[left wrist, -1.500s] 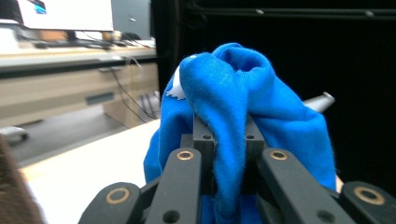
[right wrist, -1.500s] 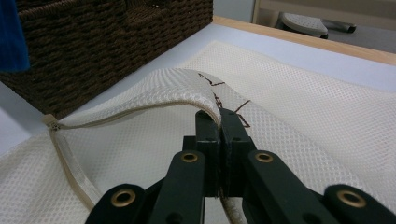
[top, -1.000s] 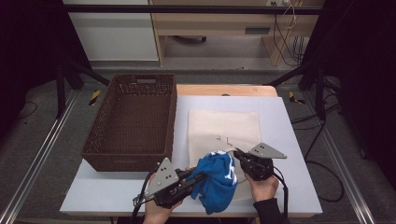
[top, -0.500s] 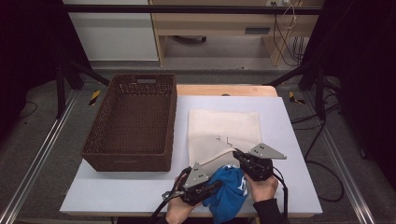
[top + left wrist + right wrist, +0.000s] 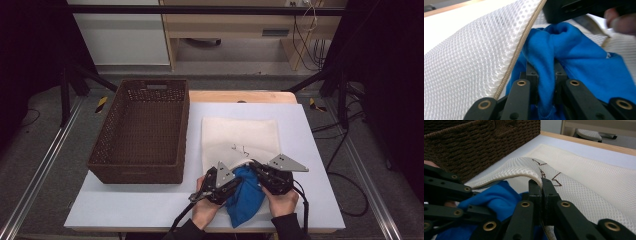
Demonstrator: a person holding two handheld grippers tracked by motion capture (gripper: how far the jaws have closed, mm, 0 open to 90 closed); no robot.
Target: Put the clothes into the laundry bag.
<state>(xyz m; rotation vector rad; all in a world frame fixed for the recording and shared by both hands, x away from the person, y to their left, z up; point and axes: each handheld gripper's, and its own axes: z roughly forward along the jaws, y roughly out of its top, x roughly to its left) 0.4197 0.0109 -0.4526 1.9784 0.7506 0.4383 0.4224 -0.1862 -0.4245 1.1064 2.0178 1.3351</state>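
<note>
Left gripper (image 5: 231, 184) fingers pinch the blue cloth (image 5: 246, 196) at the near tabletop (image 5: 130, 207) edge. Right gripper (image 5: 256, 168) fingers pinch the raised hem of the white mesh bag (image 5: 240, 137); cloth sits at its mouth.

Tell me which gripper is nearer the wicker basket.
Left. The left gripper grips the blue cloth just off the wicker basket's near right corner; the right gripper sits farther right, pinching the mesh bag's edge.
</note>
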